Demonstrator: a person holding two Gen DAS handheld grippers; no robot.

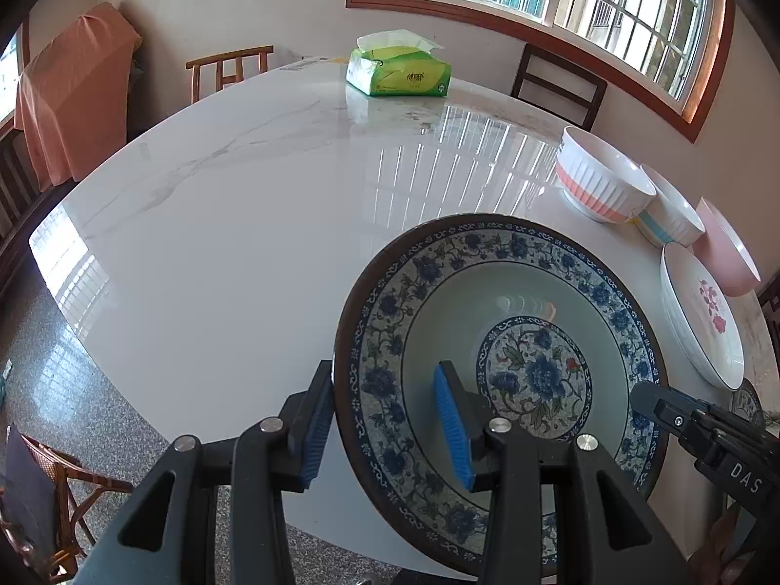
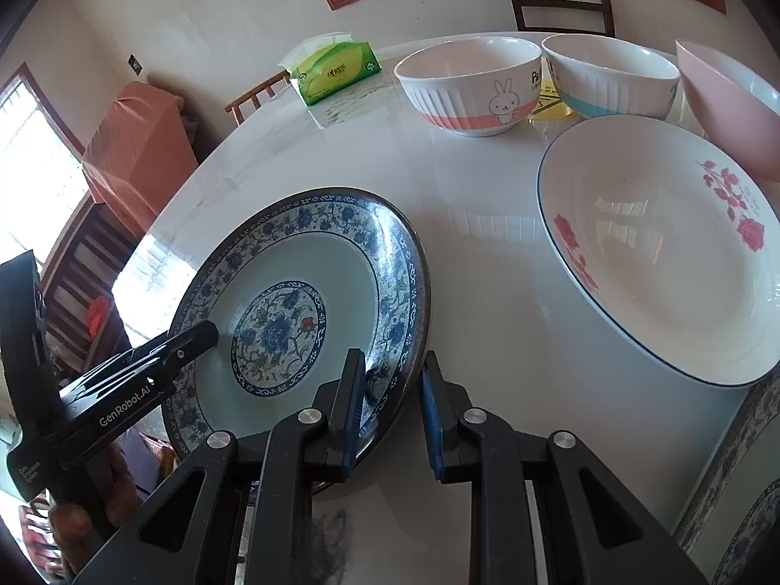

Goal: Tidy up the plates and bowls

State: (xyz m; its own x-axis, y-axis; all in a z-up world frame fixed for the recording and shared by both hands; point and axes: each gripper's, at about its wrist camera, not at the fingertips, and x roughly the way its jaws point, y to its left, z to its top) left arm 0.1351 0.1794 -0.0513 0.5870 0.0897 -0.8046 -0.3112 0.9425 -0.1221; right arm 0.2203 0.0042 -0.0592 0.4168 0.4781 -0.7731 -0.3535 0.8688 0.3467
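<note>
Rim of blue plate (image 1: pixel 507 341) between left gripper (image 1: pixel 385 429) fingers; right gripper (image 2: pixel 392 414) likewise.

I see a blue-and-white floral plate (image 2: pixel 312 292) tilted at the table's near edge. Beyond it a white rose-printed plate (image 2: pixel 658 253) lies flat, with three bowls behind: coral-banded (image 2: pixel 468 85), blue-banded (image 2: pixel 612 78), plain pink (image 2: pixel 731 107).

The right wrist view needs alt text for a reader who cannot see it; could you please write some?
Both grippers, right and left, straddle opposite rims of a blue-and-white floral plate over a white marble table. Beyond it stand a rose-patterned plate and a rabbit bowl.
</note>
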